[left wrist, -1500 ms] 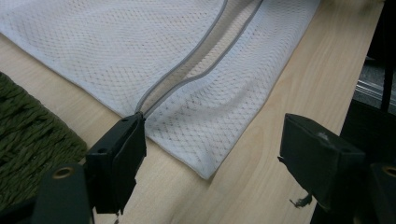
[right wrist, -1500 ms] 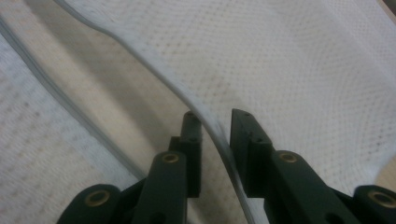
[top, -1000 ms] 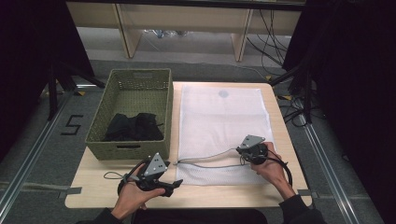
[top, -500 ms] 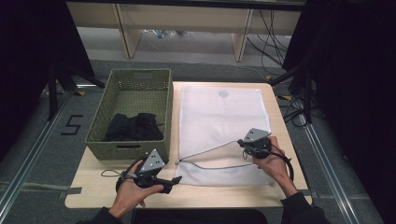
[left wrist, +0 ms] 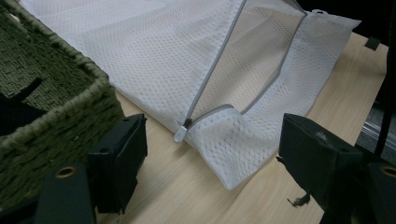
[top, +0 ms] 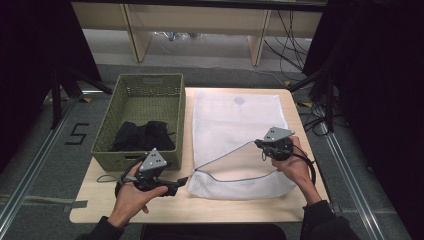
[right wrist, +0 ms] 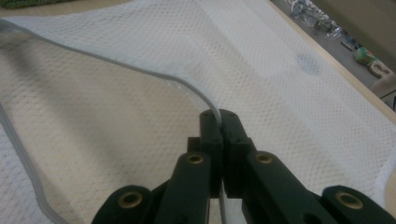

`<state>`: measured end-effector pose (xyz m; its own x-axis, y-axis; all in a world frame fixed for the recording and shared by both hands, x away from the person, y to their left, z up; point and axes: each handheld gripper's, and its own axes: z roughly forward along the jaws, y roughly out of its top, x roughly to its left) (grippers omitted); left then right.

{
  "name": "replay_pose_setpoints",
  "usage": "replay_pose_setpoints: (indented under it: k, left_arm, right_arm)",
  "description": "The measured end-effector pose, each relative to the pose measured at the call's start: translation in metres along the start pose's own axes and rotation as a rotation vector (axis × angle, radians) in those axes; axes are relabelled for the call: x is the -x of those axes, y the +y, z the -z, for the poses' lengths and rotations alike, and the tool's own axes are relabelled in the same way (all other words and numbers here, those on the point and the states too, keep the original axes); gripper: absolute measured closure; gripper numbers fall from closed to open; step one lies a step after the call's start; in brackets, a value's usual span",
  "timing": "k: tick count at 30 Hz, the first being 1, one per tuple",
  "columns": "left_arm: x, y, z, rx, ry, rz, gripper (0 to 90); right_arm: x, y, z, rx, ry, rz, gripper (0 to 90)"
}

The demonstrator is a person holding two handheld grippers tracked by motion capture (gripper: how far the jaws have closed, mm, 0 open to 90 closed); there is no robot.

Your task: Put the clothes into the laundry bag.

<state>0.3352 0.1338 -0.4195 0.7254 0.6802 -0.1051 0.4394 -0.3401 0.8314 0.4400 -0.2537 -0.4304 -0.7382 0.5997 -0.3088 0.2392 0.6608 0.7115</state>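
Observation:
A white mesh laundry bag [top: 235,117] lies flat on the wooden table [top: 240,209]. My right gripper [top: 258,143] is shut on the grey zipper edge [right wrist: 140,70] of the bag's mouth and holds it lifted, so the mouth gapes. In the right gripper view the jaws [right wrist: 218,116] pinch that edge tightly. My left gripper [top: 174,183] sits just left of the bag's near corner, open with nothing between its jaws. In the left gripper view the zipper pull [left wrist: 180,135] lies between and beyond my left gripper [left wrist: 215,129].
A green woven basket [top: 125,159] stands to the left of the bag with black clothing [top: 142,135] inside; its corner [left wrist: 56,135] is close beside the left jaw. Bare table runs along the front edge.
The right gripper has risen with the zipper edge, and the bag's mouth has opened wider. The left gripper has lifted slightly and stays by the bag's corner.

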Motion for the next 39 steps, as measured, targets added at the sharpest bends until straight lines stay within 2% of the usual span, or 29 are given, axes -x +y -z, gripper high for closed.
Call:
replay_pose_setpoints:
  k: [1, 2, 4, 5, 7, 8, 9, 10, 12, 13, 14, 15, 16, 17, 18, 19, 22, 23, 24, 27, 32, 34, 35, 37, 39]
  left_arm:
    - [-0.001, 0.003, 0.003, -0.009, 0.0, -0.012, 23.4]
    - [-0.001, 0.006, 0.004, 0.012, 0.008, 0.003, 23.6]
    - [-0.007, 0.013, 0.009, 0.015, 0.026, -0.008, 23.6]
    - [-0.014, 0.018, 0.012, 0.031, 0.055, 0.028, 23.6]
    - [-0.027, 0.024, 0.018, 0.017, 0.097, -0.001, 23.6]
    - [-0.034, 0.026, 0.02, 0.014, 0.132, -0.005, 23.6]
    - [-0.041, 0.029, 0.024, 0.0, 0.164, 0.003, 23.6]
    - [-0.046, 0.03, 0.025, 0.01, 0.174, 0.018, 23.5]
    - [-0.062, 0.034, 0.03, -0.003, 0.202, 0.042, 23.7]
    - [-0.071, 0.036, 0.033, -0.041, 0.23, 0.012, 23.7]
    - [-0.078, 0.038, 0.035, -0.059, 0.262, 0.001, 23.9]
    - [-0.078, 0.038, 0.035, -0.059, 0.262, 0.001, 24.6]
    - [-0.087, 0.043, 0.038, -0.12, 0.326, -0.022, 24.6]
    - [-0.092, 0.047, 0.04, -0.136, 0.36, -0.05, 24.1]
    - [-0.099, 0.056, 0.046, -0.154, 0.41, -0.095, 24.1]
    - [-0.104, 0.061, 0.047, -0.156, 0.409, -0.087, 24.0]
    - [-0.114, 0.068, 0.047, -0.164, 0.374, -0.053, 22.8]
    - [-0.119, 0.07, 0.045, -0.171, 0.387, -0.044, 22.8]
    - [-0.12, 0.07, 0.043, -0.176, 0.381, -0.037, 22.7]
    - [-0.129, 0.066, 0.03, -0.205, 0.355, -0.016, 22.7]
    - [-0.149, 0.059, 0.011, -0.283, 0.346, 0.0, 22.7]
    - [-0.156, 0.057, 0.003, -0.28, 0.348, 0.013, 22.3]
    - [-0.159, 0.057, 0.0, -0.286, 0.343, 0.023, 22.0]
    - [-0.166, 0.055, -0.006, -0.3, 0.325, 0.022, 21.7]
    - [-0.173, 0.054, -0.012, -0.318, 0.307, 0.034, 20.9]
  right_arm:
    - [0.001, 0.002, 0.001, 0.0, -0.001, -0.005, 90.0]
    - [0.003, 0.003, 0.002, 0.006, 0.005, -0.001, 90.0]
    - [0.006, 0.006, 0.005, 0.013, -0.003, -0.014, 90.0]
    - [0.008, 0.007, 0.006, 0.02, -0.007, -0.014, 90.0]
    - [0.009, 0.007, 0.007, 0.024, -0.007, -0.022, 90.0]
    - [0.009, 0.007, 0.007, 0.023, -0.008, -0.023, 90.0]
    - [0.01, 0.007, 0.007, 0.023, -0.008, -0.022, 90.0]
    - [0.01, 0.007, 0.007, 0.022, -0.006, -0.022, 90.0]
    - [0.009, 0.007, 0.006, 0.017, -0.003, -0.021, 90.0]
    - [0.009, 0.007, 0.004, 0.02, 0.002, -0.013, 90.0]
    - [0.008, 0.006, 0.004, 0.015, 0.002, -0.012, 90.0]
    - [0.008, 0.006, 0.004, 0.015, 0.002, -0.012, 90.0]
    - [0.007, 0.006, 0.003, 0.005, 0.004, -0.025, 90.0]
    - [0.007, 0.006, 0.001, 0.012, 0.005, -0.007, 90.0]
    - [0.007, 0.006, 0.001, 0.01, 0.008, -0.009, 90.0]
    - [0.007, 0.007, 0.002, 0.008, -0.005, -0.001, 90.0]
    - [0.006, 0.008, 0.001, 0.01, 0.012, -0.008, 90.0]
    - [0.005, 0.008, 0.001, 0.007, 0.011, -0.019, 90.0]
    - [0.005, 0.008, 0.0, 0.008, 0.012, -0.003, 90.0]
    - [0.005, 0.008, 0.0, 0.007, 0.014, -0.005, 90.0]
    - [0.004, 0.007, -0.001, 0.004, 0.018, -0.014, 90.0]
    - [0.004, 0.007, -0.002, 0.001, 0.02, -0.001, 90.0]
    - [0.004, 0.007, -0.001, 0.002, 0.005, 0.006, 90.0]
    - [0.004, 0.007, -0.002, -0.004, 0.021, 0.001, 90.0]
    - [0.004, 0.006, -0.003, -0.007, 0.017, 0.007, 90.0]
